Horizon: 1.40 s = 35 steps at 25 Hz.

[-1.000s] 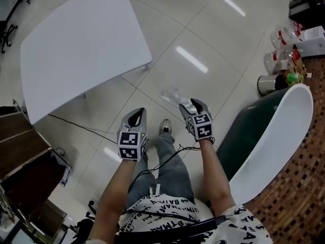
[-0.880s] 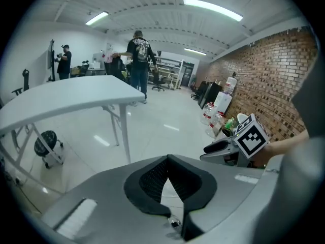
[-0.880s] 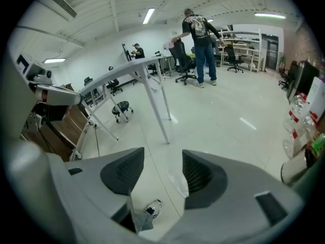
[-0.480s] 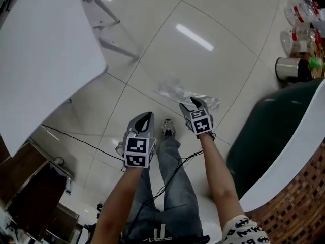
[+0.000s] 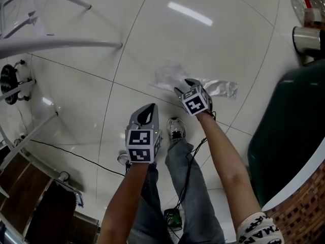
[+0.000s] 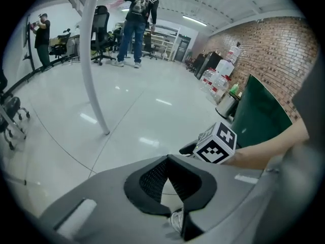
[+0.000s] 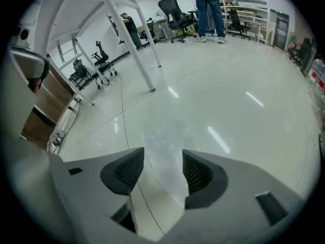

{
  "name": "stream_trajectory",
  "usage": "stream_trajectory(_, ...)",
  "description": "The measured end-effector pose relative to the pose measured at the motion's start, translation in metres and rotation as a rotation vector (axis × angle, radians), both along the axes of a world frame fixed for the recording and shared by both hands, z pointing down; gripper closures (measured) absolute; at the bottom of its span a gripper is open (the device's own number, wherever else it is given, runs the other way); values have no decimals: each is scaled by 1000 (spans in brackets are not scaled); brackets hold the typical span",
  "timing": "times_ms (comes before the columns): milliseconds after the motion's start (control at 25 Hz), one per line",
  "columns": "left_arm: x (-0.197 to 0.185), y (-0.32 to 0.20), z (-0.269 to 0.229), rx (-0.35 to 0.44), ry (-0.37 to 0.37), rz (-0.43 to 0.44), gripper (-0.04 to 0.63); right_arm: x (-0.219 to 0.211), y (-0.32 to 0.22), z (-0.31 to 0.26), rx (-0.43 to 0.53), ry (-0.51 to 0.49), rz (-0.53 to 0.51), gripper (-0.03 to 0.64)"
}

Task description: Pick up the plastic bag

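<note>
Approach phase; grasp not yet made. The plastic bag (image 5: pixel 168 76) lies crumpled and spread out on the glossy tiled floor (image 5: pixel 152 29), just ahead of my operator's shoe (image 5: pixel 175 128).

Right gripper (image 5: pixel 184 85): jaws spread apart, nothing clamped. In the right gripper view the clear film shows through the gap between the two pads. From the head view the tips sit over the bag's near edge. I cannot say for sure whether they touch the film or hover just above it; the plastic is too transparent to judge.

Left gripper (image 5: pixel 148 112): held back, well short of the bag. In its own view the tips are pressed together with nothing between them. I count it as idle.

My read of the next move: lower the right gripper until one pad slides under a raised wrinkle, then close. The film is thin and slack, so I expect it to slip or bunch. A bite on a fold, not on a flat patch against the tile, should hold better. Lift slowly afterwards.
</note>
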<state>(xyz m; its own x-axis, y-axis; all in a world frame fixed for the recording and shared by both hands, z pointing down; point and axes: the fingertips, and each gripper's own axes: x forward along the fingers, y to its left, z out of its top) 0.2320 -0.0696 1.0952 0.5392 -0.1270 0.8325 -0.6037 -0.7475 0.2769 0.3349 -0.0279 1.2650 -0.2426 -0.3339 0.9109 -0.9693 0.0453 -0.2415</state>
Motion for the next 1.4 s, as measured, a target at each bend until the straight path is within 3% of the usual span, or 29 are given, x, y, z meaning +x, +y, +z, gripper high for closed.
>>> stream_trajectory(240,-13,12,40,-41,-1,-26,594,-4,-3,73,-55,75,-126,362)
stream_trajectory(400,-21,15,49,-45,14,-42,594,-4,-18,94,-44,108,-100,362)
stream_trajectory(640,-44,6,55,-42,15,-91,594,-7,-11,123,-147,185,-151,377)
stream_trajectory(760,-48,8,48,-37,19,-105,594,-13,5,126,-183,200,-216,584)
stream_trajectory(880,-45,8,33,-17,26,-109,594,-14,17,115,-205,53,-93,601)
stream_trajectory(1080,-54,12,-7,1,32,-136,594,-24,8,29,52,-138,21,603)
stream_trajectory(1280,-54,7,-80,42,53,-147,594,-23,-14,-113,324,-360,173,605)
stream_trajectory(1400,-52,-4,-136,85,78,-173,594,-17,-25,-206,443,-410,245,606)
